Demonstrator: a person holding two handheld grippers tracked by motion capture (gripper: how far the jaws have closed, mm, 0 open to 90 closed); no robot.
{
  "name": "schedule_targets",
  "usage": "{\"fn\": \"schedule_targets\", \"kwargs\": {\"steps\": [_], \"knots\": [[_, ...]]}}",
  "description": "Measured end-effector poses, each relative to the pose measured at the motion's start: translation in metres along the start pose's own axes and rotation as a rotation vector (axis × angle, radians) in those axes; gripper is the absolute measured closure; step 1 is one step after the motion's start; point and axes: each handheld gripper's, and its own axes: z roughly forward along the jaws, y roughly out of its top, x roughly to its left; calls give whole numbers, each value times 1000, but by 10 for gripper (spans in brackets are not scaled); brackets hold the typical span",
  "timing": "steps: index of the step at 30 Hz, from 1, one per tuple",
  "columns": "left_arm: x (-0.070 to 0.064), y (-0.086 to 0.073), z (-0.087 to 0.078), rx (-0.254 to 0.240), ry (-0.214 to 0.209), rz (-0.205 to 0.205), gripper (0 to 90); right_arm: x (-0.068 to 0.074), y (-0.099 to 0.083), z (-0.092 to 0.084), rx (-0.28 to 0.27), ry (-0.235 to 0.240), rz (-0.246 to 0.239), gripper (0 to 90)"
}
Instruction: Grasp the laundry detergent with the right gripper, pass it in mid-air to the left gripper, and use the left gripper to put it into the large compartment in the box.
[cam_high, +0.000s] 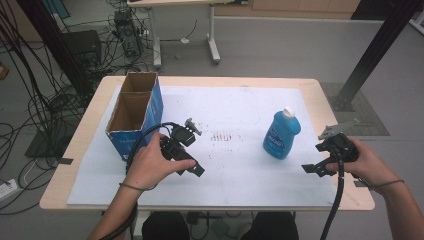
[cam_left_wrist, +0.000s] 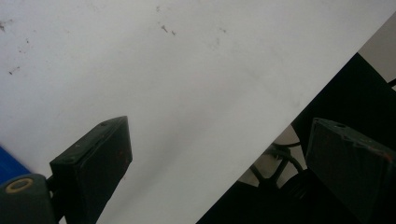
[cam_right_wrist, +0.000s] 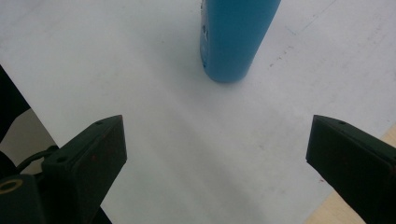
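The right claw (cam_high: 314, 167) gapes wide, empty, with the blue bottle (cam_high: 281, 135) standing just ahead – the approach step; next it must close in around the bottle's body. The left claw (cam_high: 192, 167) waits wide too.

Your arms are bare, a thin band on each wrist. Each hand-held gripper, left (cam_high: 186, 161) and right (cam_high: 320, 165), is black with blocky jaws, a grey three-cornered plate at its 12 o'clock, and a black cable trailing toward 6 o'clock.

Blue bottle (cam_high: 281, 136), white cap; blue-sided brown cardboard box (cam_high: 135, 112); white sheet (cam_high: 240, 107); black tools.
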Motion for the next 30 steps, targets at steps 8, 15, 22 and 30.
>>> {"fn": "schedule_targets", "kwargs": {"steps": [8, 15, 22, 30], "knots": [[0, 0, 0, 1, 5, 3, 73, -2, -10, 8, -31, 9, 6, 46], [2, -2, 4, -5, -2, -2, 73, -1, -19, 12, -78, 7, 6, 44], [4, -3, 6, -4, -7, -5, 72, 0, -26, 19, -104, 3, 19, 42], [6, -4, 8, -1, -10, -10, 72, -1, -33, 23, -126, -2, 34, 34]]}}
